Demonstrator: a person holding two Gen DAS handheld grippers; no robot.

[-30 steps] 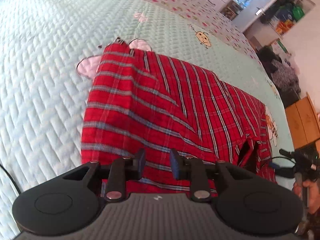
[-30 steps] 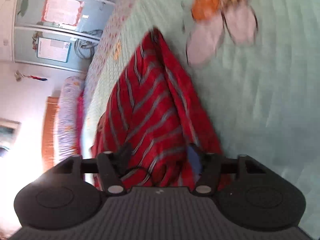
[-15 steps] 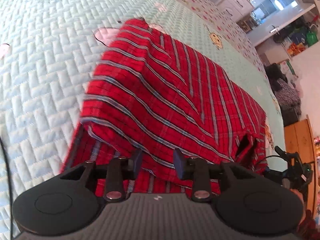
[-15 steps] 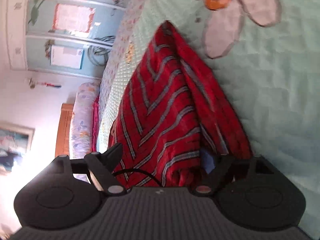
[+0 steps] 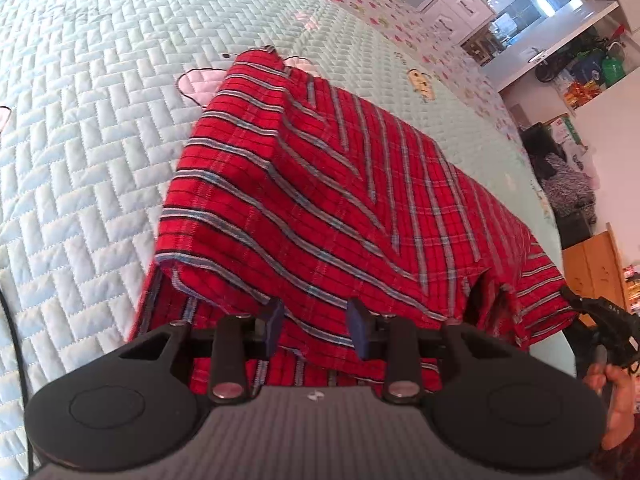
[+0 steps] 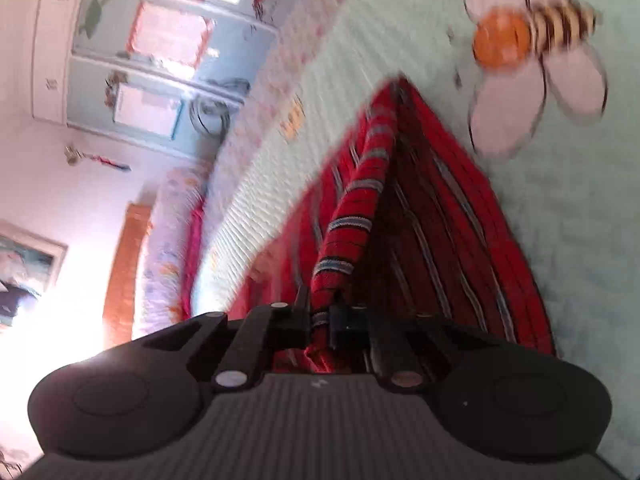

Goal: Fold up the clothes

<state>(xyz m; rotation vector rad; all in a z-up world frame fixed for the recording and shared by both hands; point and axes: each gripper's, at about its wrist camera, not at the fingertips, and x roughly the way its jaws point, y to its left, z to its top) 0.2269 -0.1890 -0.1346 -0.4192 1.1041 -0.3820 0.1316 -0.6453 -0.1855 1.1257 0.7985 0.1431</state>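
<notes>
**Two grippers at one red plaid shirt on the bed**

Two grippers are at the near edge of a red plaid shirt (image 5: 320, 184). The shirt lies on a pale green quilt (image 5: 80, 120) that covers a bed. The shirt is red with grey-blue stripes. Its long side runs from the near right to the far left in the left wrist view, and its far corner points away toward the top of the bed. The far part lies flat on the quilt. The near part is lifted up, so you can see a lower layer of cloth under it.

The left gripper (image 5: 315, 330) has its jaws a little way apart. The raised edge of the shirt hangs just in front of them, but I cannot tell if they pinch it.

The right gripper (image 6: 320, 318) has its jaws squeezed close together on a fold of the shirt (image 6: 420, 220). That fold rises in a narrow ridge from the jaws and runs away toward the far corner. The right wrist view is blurry.

A hand (image 5: 616, 400) shows at the right edge of the left wrist view.

A bee picture (image 6: 536, 36) with big pale wings is on the quilt, just past the shirt's right side. Lots of bare quilt lies to the left of the shirt and beyond it. On the right the bed's edge is near, with a wooden cabinet (image 5: 596, 264) past it.
</notes>
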